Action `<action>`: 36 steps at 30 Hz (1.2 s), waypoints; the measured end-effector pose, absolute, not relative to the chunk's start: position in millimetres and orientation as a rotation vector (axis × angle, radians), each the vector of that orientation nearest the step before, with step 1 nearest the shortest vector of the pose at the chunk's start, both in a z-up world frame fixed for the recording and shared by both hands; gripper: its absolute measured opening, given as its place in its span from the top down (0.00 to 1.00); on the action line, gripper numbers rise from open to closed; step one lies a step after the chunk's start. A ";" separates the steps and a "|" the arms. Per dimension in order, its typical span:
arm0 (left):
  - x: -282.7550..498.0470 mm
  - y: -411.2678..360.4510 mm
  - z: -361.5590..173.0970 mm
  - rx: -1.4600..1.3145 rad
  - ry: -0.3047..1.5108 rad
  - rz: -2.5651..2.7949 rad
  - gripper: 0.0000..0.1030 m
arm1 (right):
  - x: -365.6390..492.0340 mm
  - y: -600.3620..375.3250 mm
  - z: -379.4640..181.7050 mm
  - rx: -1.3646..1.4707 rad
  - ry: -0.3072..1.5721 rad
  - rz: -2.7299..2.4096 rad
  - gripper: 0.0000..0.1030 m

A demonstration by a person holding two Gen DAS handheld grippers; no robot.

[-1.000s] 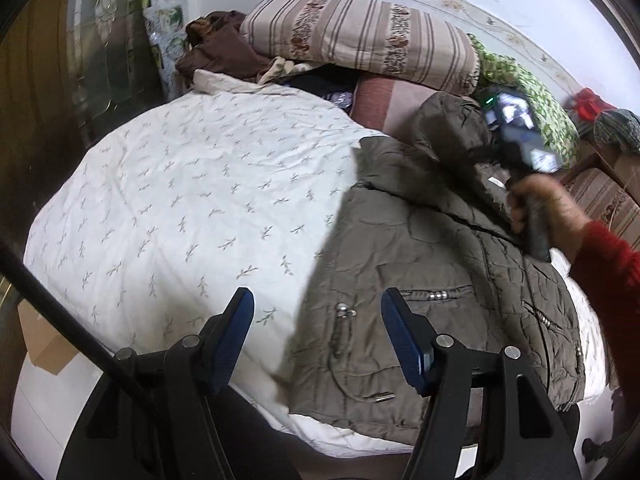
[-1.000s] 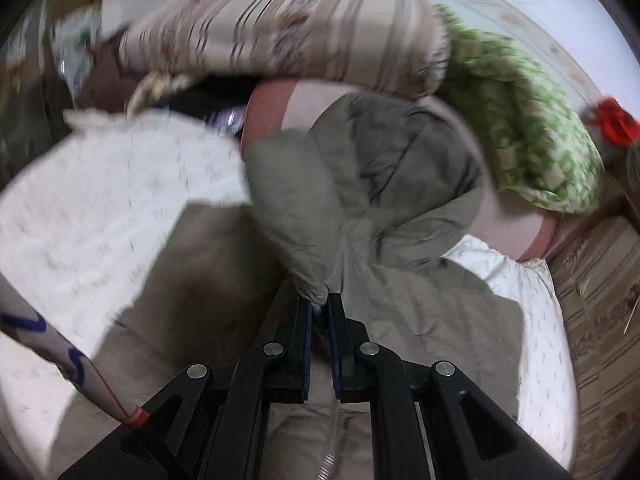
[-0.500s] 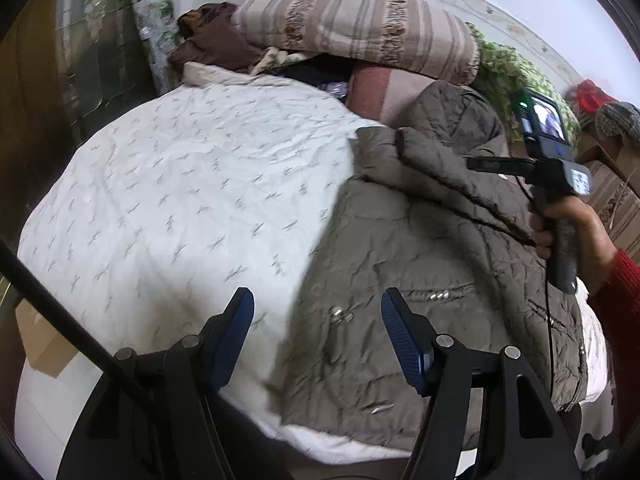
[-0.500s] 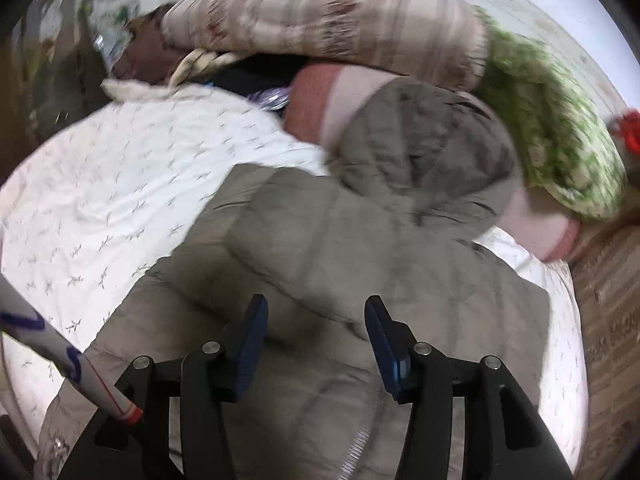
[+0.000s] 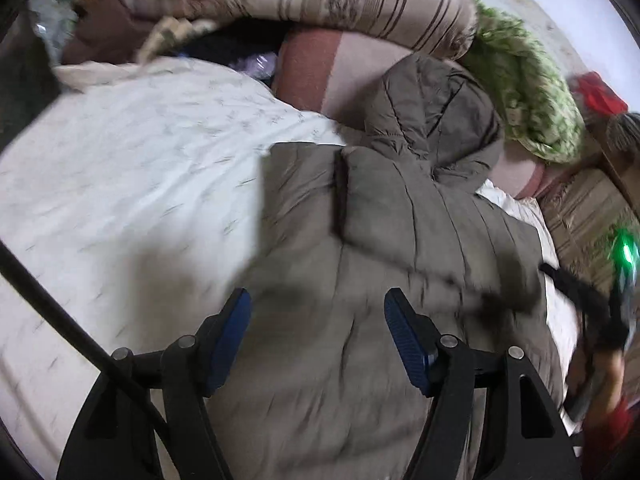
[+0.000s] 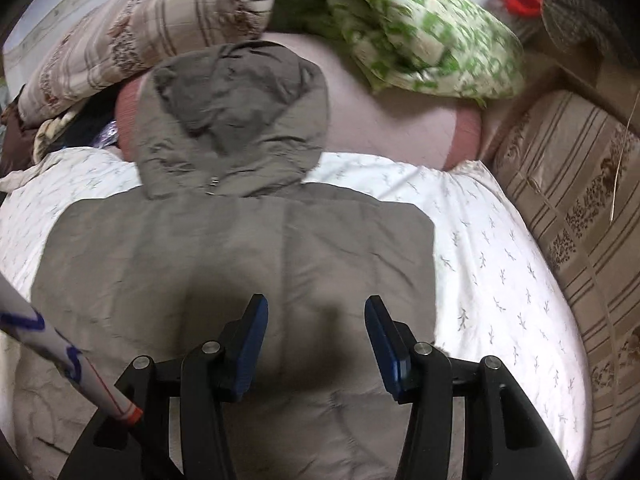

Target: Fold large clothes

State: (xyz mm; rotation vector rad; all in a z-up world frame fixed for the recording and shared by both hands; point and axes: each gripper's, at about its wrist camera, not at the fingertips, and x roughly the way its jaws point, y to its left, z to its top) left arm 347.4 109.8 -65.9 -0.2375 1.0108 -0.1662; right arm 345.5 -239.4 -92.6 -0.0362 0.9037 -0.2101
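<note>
Right gripper, clamped on a sleeve a second ago, now hangs with jaws apart over the coat; the sleeve lies folded in across the body. Left gripper, jaws apart too, has swung from the bed's bare sheet to above the coat. One side-fold looks done. No containers in view; coat spread flat on the bed, hood against the pillows.
</note>
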 end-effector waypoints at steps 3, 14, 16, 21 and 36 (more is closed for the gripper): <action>401.0 94.6 -80.0 -0.197 1.018 -0.111 0.34 | 353.3 -250.7 -101.3 -0.016 0.914 -0.206 0.47; 424.9 49.5 -134.5 -0.005 1.129 0.018 0.48 | 397.3 -243.2 -168.0 -0.072 1.041 -0.196 0.43; 419.6 46.8 -127.7 0.024 1.120 0.035 0.48 | 401.1 -242.1 -170.7 -0.084 1.056 -0.202 0.42; 375.4 71.1 -91.3 -0.159 1.101 -0.054 0.48 | 394.6 -243.1 -146.1 -0.080 1.061 -0.222 0.41; 289.8 115.4 -104.7 -0.088 0.859 0.036 0.41 | 421.0 -142.2 -43.2 -0.018 0.924 -0.077 0.31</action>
